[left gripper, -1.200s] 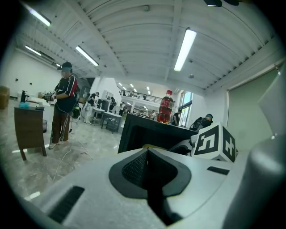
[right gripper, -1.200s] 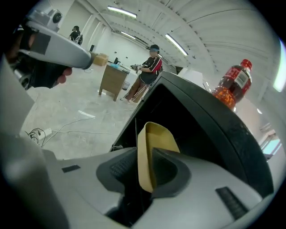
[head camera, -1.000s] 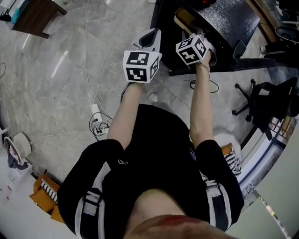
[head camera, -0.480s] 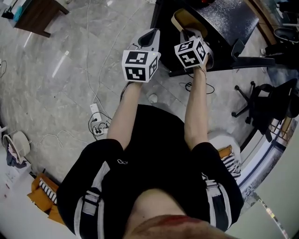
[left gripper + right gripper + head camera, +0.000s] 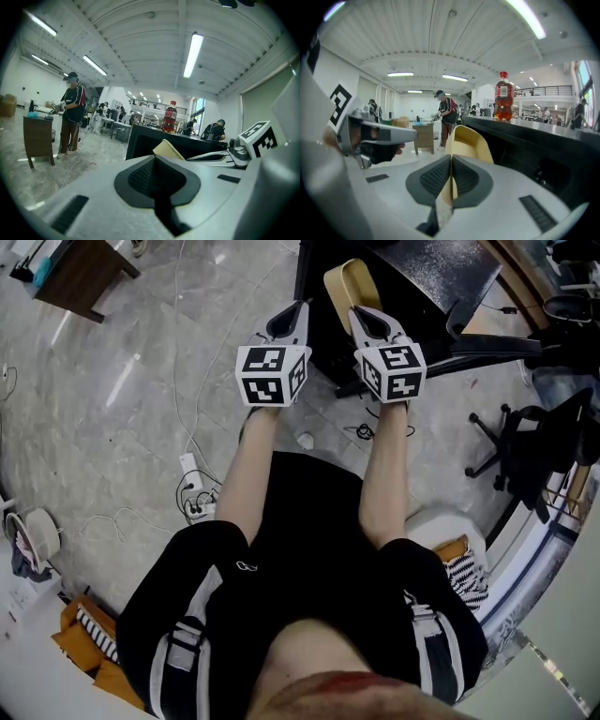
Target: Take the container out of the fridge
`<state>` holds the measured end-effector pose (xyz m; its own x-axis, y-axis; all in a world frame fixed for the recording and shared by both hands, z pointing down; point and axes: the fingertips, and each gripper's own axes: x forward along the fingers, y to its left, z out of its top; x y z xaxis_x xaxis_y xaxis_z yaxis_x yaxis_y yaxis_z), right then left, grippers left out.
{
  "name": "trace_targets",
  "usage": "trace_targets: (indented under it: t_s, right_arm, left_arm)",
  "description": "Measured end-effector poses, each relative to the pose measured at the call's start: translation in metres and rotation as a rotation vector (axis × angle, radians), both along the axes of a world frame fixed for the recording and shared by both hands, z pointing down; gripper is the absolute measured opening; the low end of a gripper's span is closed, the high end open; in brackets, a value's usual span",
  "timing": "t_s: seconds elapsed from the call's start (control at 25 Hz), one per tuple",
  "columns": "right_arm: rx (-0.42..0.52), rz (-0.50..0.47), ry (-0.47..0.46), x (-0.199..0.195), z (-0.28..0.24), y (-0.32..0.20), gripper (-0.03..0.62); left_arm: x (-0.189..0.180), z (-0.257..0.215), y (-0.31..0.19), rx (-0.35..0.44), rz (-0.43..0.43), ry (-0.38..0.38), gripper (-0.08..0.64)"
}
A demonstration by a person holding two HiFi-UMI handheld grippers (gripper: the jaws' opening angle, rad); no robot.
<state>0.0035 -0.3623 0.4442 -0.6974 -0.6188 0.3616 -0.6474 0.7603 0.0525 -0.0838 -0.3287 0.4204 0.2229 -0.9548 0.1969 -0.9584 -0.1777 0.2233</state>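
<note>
The container (image 5: 341, 285) is a cream-yellow tub, held out in front of the black fridge (image 5: 441, 273). My right gripper (image 5: 367, 319) is shut on its wall; in the right gripper view the thin yellow wall (image 5: 468, 140) runs up from between the closed pads of the right gripper (image 5: 451, 174). My left gripper (image 5: 289, 317) hangs beside it to the left, shut on nothing. In the left gripper view the pads of the left gripper (image 5: 155, 158) meet, with the container (image 5: 167, 150) just behind them and the fridge (image 5: 140, 143) beyond.
A red drink bottle (image 5: 503, 102) stands on top of the fridge. An office chair (image 5: 525, 442) is at the right, and a power strip with cables (image 5: 192, 465) lies on the floor. A person (image 5: 70, 117) stands by a small wooden table (image 5: 40, 136).
The right gripper has drawn the container out from the fridge's edge toward the left, so more of the tub shows. The left gripper shifted slightly left and stayed shut.
</note>
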Motion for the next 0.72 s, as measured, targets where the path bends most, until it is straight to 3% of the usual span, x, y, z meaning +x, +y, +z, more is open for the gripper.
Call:
trace_targets:
  t_s: [0.32,0.52,0.72]
  right_arm:
    - [-0.063,-0.024,-0.43,0.012,-0.039,0.034,0.017]
    - [-0.057,-0.065,-0.562,0.01,-0.06,0.045,0.017]
    - [-0.034,-0.092,-0.601,0.017,-0.077,0.051,0.017]
  left_arm:
    - [0.01,-0.029,0.024,0.061,-0.029,-0.053,0.008]
    - [0.012,-0.044,0.032,0.098,-0.026,-0.069,0.008]
    - [0.019,-0.055,0.036,0.117,-0.023,-0.076,0.008]
